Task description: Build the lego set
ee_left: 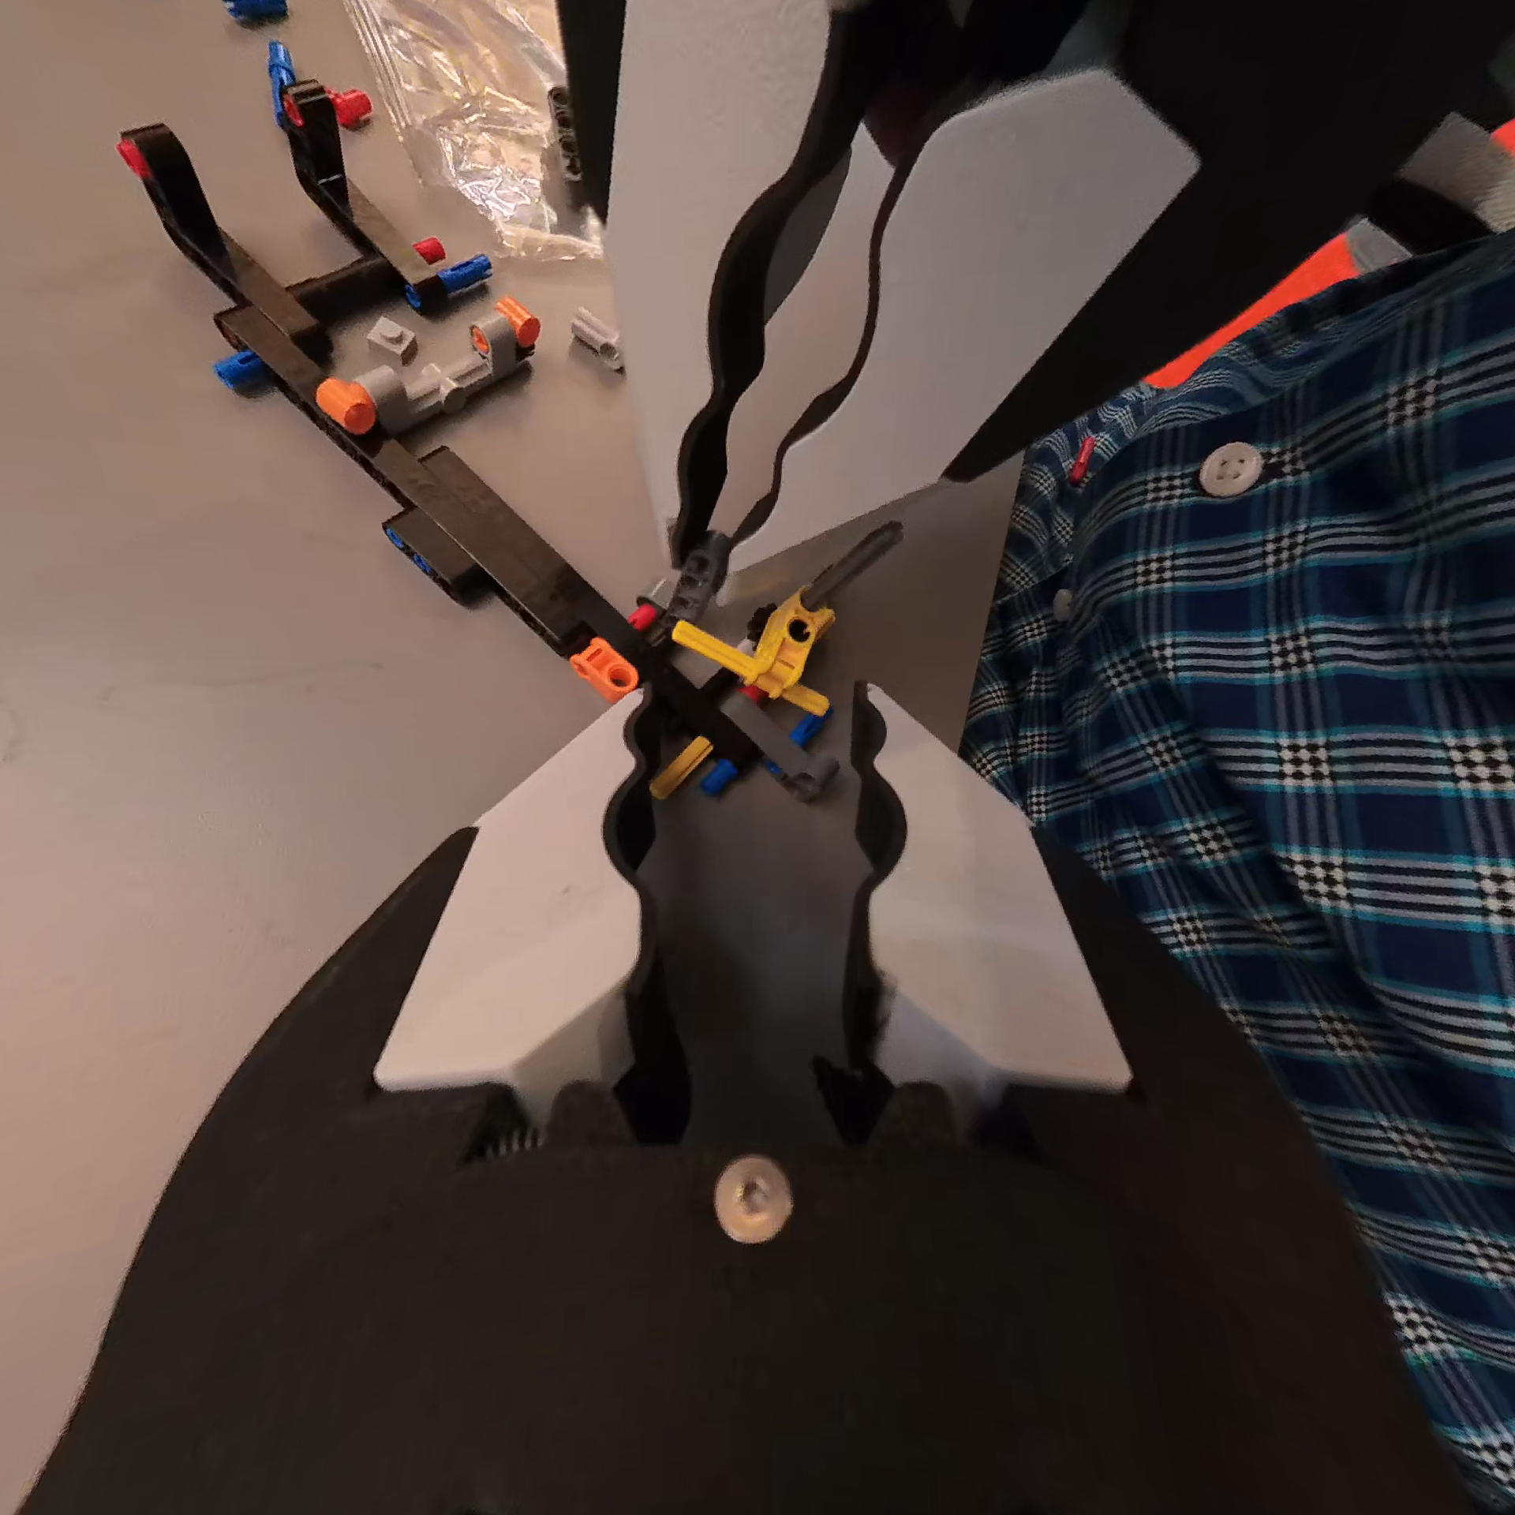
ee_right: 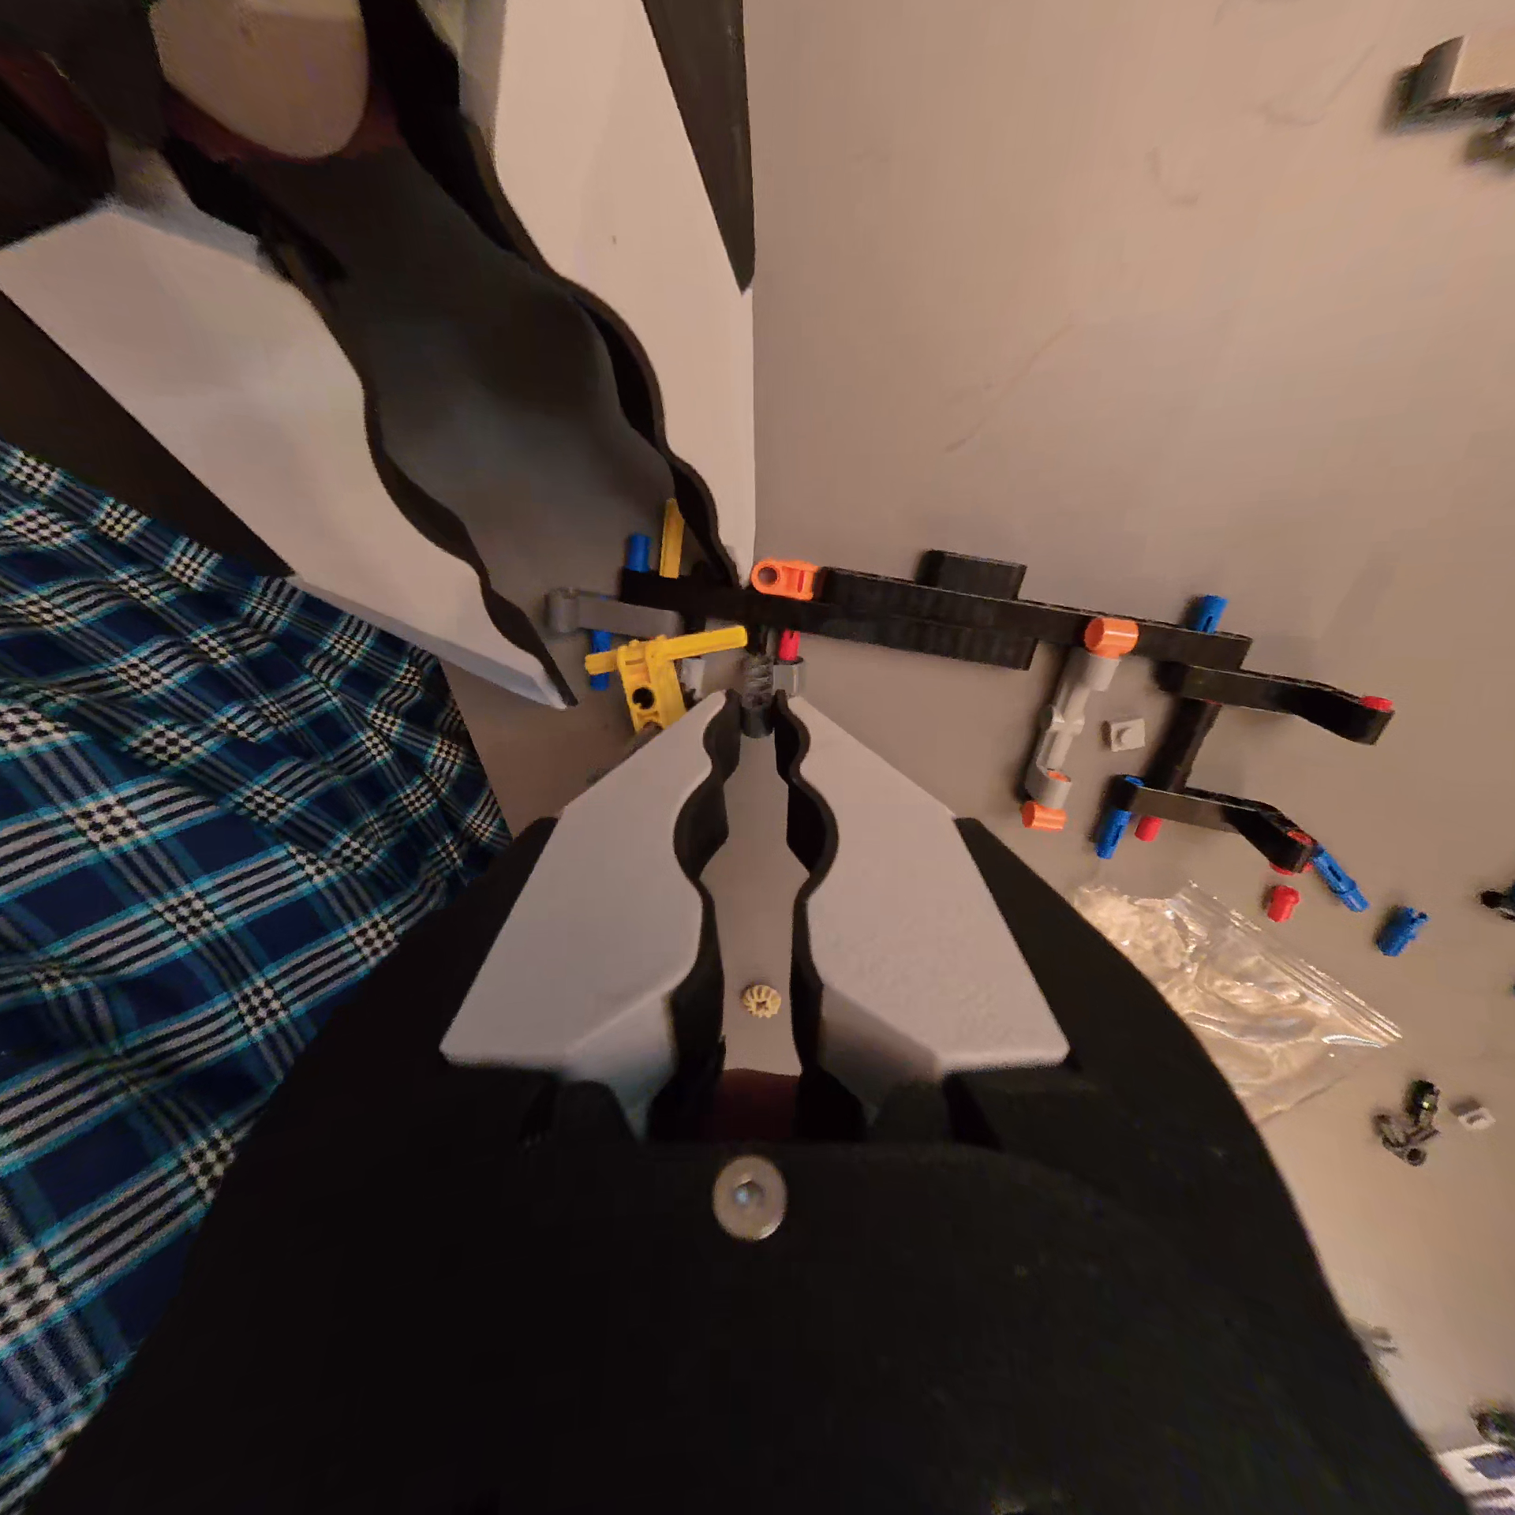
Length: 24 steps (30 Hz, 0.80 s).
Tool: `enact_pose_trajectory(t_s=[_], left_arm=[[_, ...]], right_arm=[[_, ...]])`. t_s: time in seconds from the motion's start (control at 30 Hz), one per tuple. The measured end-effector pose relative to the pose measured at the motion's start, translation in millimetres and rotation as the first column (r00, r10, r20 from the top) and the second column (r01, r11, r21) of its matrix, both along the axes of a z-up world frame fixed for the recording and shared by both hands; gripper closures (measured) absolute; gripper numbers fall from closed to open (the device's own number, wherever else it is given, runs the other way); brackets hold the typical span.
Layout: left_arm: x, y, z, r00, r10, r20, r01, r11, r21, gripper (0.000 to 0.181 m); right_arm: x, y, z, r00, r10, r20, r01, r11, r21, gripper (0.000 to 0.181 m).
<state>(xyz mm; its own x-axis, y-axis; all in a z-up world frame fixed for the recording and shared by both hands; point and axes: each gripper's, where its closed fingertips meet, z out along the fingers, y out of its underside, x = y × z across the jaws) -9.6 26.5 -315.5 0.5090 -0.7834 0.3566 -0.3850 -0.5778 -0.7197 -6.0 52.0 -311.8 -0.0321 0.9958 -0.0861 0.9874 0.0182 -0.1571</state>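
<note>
A long black lego beam assembly [ee_left: 492, 533] lies on the grey table [ee_left: 205, 738], with an orange connector [ee_left: 605, 668], a yellow piece [ee_left: 787, 648] and a grey beam at its near end. My left gripper [ee_left: 750, 697] is open, its jaws straddling that end. My right gripper [ee_left: 709, 549] comes from above, shut on a small dark grey piece [ee_left: 697, 574] held against the assembly beside a red pin. In the right wrist view my right gripper [ee_right: 754, 697] pinches that piece [ee_right: 756, 713] at the assembly [ee_right: 943, 615]; the left gripper [ee_right: 648, 631] reaches in from the upper left.
A grey bar with orange ends [ee_left: 434, 381] and a small grey plate [ee_left: 392, 338] lie beside the assembly. A clear plastic bag [ee_right: 1213, 975], loose blue [ee_right: 1402, 930] and red [ee_right: 1280, 902] pins, a tan gear [ee_right: 762, 1000] and dark parts [ee_right: 1410, 1131] lie around. A person's plaid shirt [ee_left: 1271, 738] is close by. Left and right tips are no more than a few centimetres apart. From the right gripper's tips to the tan gear [ee_right: 762, 1000] is close to 11 centimeters.
</note>
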Motion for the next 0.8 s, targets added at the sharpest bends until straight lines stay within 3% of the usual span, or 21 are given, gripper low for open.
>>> enact_pose_trajectory(t_s=[0.2, 0.63, 0.8], left_arm=[[2.7, -0.5, 0.1, 1.0, -0.007, 0.005, 0.007, 1.0, -0.005, 0.138], [2.6, -0.6, 0.6, 1.0, -0.009, 0.012, 0.009, 1.0, -0.012, 0.137], [2.5, -0.2, 0.8, 1.0, -0.005, 0.016, 0.005, 1.0, -0.015, 0.137]], right_arm=[[-0.1, 0.2, -1.3, 0.999, -0.024, -0.026, 0.024, 1.0, -0.002, 0.175], [3.3, 3.2, 4.1, 0.986, -0.023, -0.163, 0.022, 1.0, -0.011, 0.153], [-0.3, 6.3, -5.6, 0.971, -0.029, -0.238, 0.028, 1.0, -0.006, 0.158]])
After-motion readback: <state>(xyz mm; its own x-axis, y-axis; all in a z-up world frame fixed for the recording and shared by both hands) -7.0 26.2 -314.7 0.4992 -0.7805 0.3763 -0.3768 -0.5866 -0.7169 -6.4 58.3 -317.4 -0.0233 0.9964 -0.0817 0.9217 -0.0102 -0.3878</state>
